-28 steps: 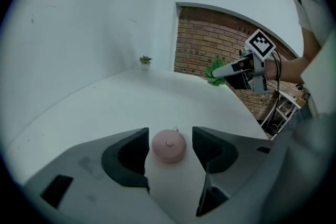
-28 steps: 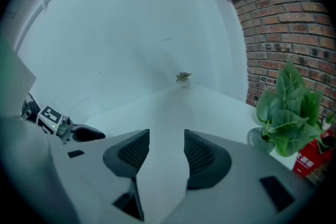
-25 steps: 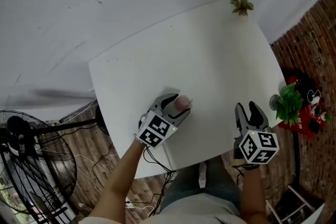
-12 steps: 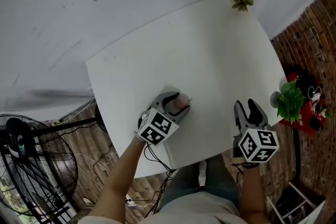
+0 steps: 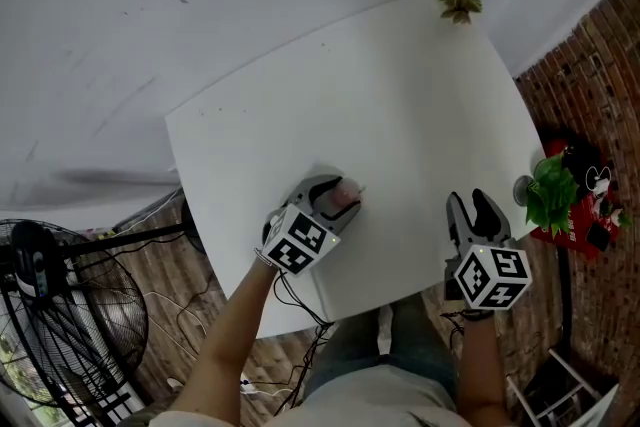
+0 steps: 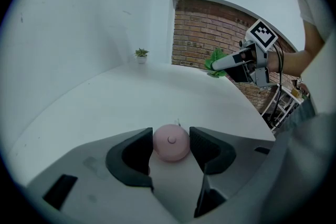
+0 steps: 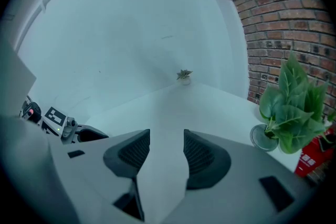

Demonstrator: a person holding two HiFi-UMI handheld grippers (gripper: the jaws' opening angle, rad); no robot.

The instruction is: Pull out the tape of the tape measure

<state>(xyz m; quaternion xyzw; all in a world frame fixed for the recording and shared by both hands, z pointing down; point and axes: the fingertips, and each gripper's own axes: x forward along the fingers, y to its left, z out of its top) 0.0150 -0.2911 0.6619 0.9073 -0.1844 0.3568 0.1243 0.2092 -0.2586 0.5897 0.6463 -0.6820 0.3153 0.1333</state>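
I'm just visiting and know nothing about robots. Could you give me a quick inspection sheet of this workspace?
Surface: white table, pale wall behind it.
Job's things: pink round tape measure on the table, tape not yet pulled out.
Clutter: small plant at the far corner; leafy plant by the right edge.
Grippers: left gripper closed on the tape measure; right gripper open, nothing between its jaws.
Cables: loose wires on the floor by the left arm.
Surroundings: brick wall; standing fan.
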